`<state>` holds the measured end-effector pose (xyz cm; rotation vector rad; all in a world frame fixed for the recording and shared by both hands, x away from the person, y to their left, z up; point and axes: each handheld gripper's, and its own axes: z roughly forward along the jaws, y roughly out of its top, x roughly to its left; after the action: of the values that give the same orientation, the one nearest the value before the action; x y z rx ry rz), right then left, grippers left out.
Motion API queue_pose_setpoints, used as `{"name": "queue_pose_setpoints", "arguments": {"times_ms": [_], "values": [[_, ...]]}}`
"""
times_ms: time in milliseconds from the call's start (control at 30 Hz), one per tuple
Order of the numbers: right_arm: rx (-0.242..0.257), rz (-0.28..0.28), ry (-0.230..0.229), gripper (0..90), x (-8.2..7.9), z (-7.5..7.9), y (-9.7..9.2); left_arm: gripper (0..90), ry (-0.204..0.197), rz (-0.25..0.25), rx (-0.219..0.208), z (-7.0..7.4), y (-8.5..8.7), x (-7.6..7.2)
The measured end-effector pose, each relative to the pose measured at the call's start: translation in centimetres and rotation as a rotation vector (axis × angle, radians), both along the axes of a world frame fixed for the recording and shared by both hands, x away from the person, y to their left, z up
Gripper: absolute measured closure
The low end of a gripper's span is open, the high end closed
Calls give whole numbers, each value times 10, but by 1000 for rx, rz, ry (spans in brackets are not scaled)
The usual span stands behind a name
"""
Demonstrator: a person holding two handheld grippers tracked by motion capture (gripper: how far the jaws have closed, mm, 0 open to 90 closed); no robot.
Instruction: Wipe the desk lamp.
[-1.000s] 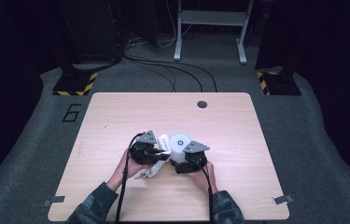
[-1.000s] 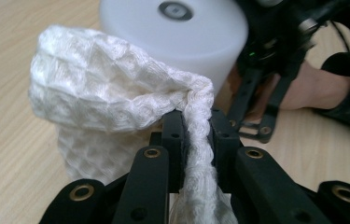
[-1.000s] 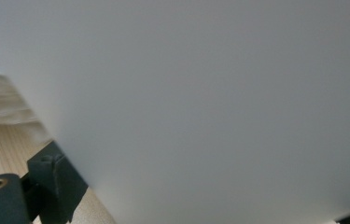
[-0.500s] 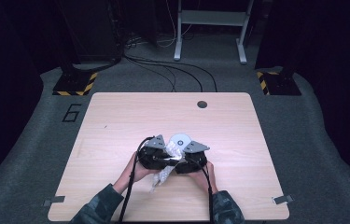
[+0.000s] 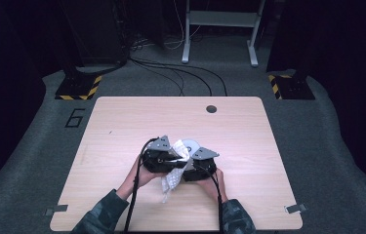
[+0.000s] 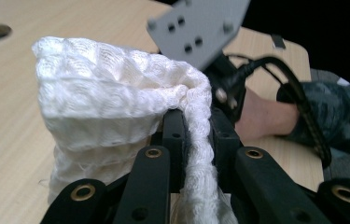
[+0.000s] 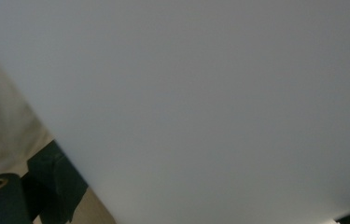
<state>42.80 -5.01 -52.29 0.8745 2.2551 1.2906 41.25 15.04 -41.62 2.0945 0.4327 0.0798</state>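
Looking down from the high view, both grippers sit side by side near the middle of the pale wooden table (image 5: 122, 126), with a crumpled white waffle-weave cloth (image 5: 173, 170) bunched between them and a shiny round silver disc-like plate (image 5: 190, 146) just behind, its far edge showing past the grippers. That view gives the layout but not the grip. The left gripper view does: the left gripper (image 6: 195, 135) has its two black jaws pressed together on a twisted fold of the cloth (image 6: 116, 102), which runs up between them and billows out to the left above the tabletop, lifted off the wood there. Beyond the jaws, the same view shows the grey plate of the right gripper (image 6: 198, 28) with its black cable, and the person's right hand (image 6: 261, 116) in a camouflage-patterned sleeve (image 6: 336, 112). The right gripper view is taken up by a blurred pale grey surface (image 7: 210, 93) very close to the lens, with one black jaw at the lower left and a pale patch beside it; whether that gripper's jaws are spread or pinching something I cannot tell. From above, the right gripper (image 5: 197, 168) lies touching the cloth's right side, next to the disc.
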Motion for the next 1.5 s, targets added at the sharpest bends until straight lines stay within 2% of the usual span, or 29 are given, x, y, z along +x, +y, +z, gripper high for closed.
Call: {"name": "queue_pose_setpoints", "arguments": {"times_ms": [67, 100, 167, 300, 400, 567, 767, 933, 1200, 1233, 1500], "values": [[-1, 1, 1, 65, 0, 0, 0, 804, -2, 3, -1, 0, 0, 2], [0, 0, 0, 65, 0, 0, 0, 804, 15, -4, 6, -2, -2, 2], [0, 0, 1, 65, 0, 0, 0, 804, 24, -9, 24, -11, -5, 2], [1, 0, 1, 65, 0, 0, 0, 805, 48, -18, -4, -18, -2, 2], [-1, 2, 2, 65, 0, 0, 0, 805, 27, 4, -5, -15, 1, 2], [0, 1, 1, 65, 0, 0, 0, 805, 20, 42, -32, -7, 7, 10], [0, 2, 0, 65, 0, 0, 0, 804, -20, 93, -22, 0, 10, 17], [0, 2, -1, 65, 0, 0, 0, 804, -4, 128, -53, -2, 9, 29], [0, 1, 0, 65, 0, 0, 0, 804, -17, 170, -38, -1, 4, 49], [0, 1, 0, 65, 0, 0, 0, 804, -5, 172, -41, -1, 3, 51], [2, 1, 1, 65, 0, 0, 0, 806, -11, 205, -49, -2, -8, 63]]}}
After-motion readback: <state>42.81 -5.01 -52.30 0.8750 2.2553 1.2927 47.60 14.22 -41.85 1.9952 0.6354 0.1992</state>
